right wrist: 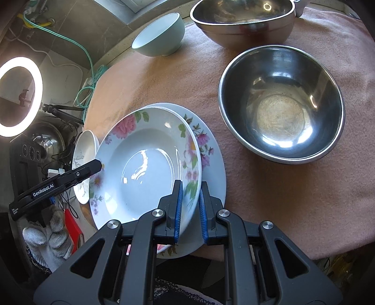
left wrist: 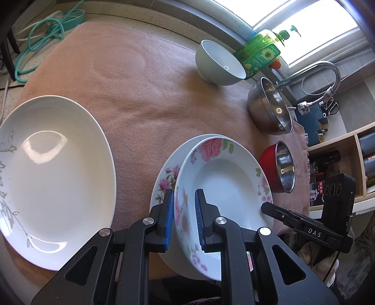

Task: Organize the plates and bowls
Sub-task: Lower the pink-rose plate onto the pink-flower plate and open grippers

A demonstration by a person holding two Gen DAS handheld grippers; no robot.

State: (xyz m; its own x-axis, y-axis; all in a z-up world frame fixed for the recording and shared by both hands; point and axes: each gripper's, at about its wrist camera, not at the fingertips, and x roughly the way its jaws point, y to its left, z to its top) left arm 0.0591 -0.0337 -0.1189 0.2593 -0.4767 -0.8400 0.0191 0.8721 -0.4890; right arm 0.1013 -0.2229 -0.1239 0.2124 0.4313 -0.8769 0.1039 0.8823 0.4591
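A deep floral plate [left wrist: 225, 178] [right wrist: 147, 164] sits on top of a flatter floral plate [left wrist: 164, 180] [right wrist: 211, 145] on the pink cloth. My left gripper [left wrist: 185, 211] has its fingers on either side of the deep plate's left rim. My right gripper [right wrist: 189, 206] has its fingers on either side of its right rim. Both sets of jaws stand close to the rim with small gaps showing. A large white plate with grey pattern [left wrist: 51, 178] [right wrist: 83, 159] lies to the left.
A pale green bowl [left wrist: 218, 63] [right wrist: 159, 35], a large steel bowl [left wrist: 269, 108] [right wrist: 243, 18] and a smaller steel bowl with red outside [left wrist: 279, 169] [right wrist: 281, 103] stand on the cloth. A dish-soap bottle [left wrist: 262, 51], faucet [left wrist: 321, 70] and shelf [left wrist: 351, 164] lie beyond.
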